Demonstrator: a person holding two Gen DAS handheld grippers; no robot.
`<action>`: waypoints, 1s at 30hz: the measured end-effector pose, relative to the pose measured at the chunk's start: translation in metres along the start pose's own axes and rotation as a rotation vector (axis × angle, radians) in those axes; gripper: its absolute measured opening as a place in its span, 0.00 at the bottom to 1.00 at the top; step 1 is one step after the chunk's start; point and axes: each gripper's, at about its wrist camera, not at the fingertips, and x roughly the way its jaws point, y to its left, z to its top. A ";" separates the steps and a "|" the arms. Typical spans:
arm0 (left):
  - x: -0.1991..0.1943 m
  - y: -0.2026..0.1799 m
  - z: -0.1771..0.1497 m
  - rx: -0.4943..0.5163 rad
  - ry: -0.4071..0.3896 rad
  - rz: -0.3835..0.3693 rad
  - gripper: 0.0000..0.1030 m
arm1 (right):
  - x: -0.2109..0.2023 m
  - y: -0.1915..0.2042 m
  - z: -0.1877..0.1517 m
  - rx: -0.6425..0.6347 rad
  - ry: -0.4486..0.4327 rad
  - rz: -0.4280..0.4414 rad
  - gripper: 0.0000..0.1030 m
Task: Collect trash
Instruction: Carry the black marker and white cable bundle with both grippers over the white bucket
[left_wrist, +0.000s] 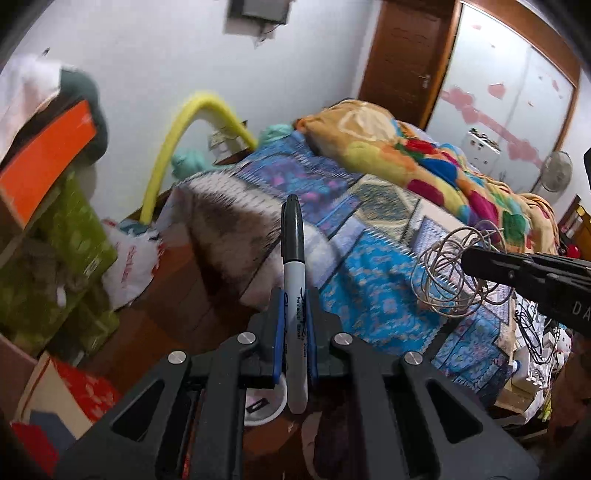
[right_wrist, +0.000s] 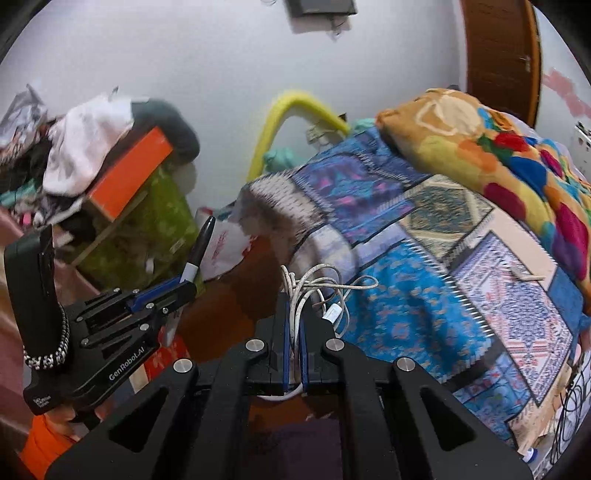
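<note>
My left gripper (left_wrist: 293, 295) is shut on a black-capped permanent marker (left_wrist: 293, 254), which stands upright between the blue pads with its cap pointing away. In the right wrist view that same left gripper (right_wrist: 183, 284) is at the left, the marker (right_wrist: 199, 247) sticking out of it. My right gripper (right_wrist: 294, 299) is shut on a tangled white cable (right_wrist: 317, 284) whose loops spill past the fingertips. In the left wrist view the right gripper (left_wrist: 467, 260) comes in from the right with the cable coil (left_wrist: 450, 273) hanging from its tip. Both are held above the bed's near corner.
A bed with a blue patchwork cover (left_wrist: 384, 236) and a bright flowered blanket (left_wrist: 424, 158) fills the right. Left of it stand green boxes (left_wrist: 55, 266), an orange box (left_wrist: 44, 162), piled clothes (right_wrist: 81, 155) and a white plastic bag (left_wrist: 129, 262). A white cup (left_wrist: 264, 408) sits below my left gripper.
</note>
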 end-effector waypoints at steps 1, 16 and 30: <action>0.001 0.008 -0.005 -0.008 0.009 0.008 0.10 | 0.009 0.007 -0.002 -0.012 0.019 0.001 0.04; 0.062 0.091 -0.085 -0.164 0.252 0.093 0.10 | 0.148 0.049 -0.039 -0.014 0.373 0.032 0.04; 0.128 0.107 -0.125 -0.244 0.435 0.125 0.10 | 0.246 0.064 -0.068 -0.009 0.601 0.028 0.04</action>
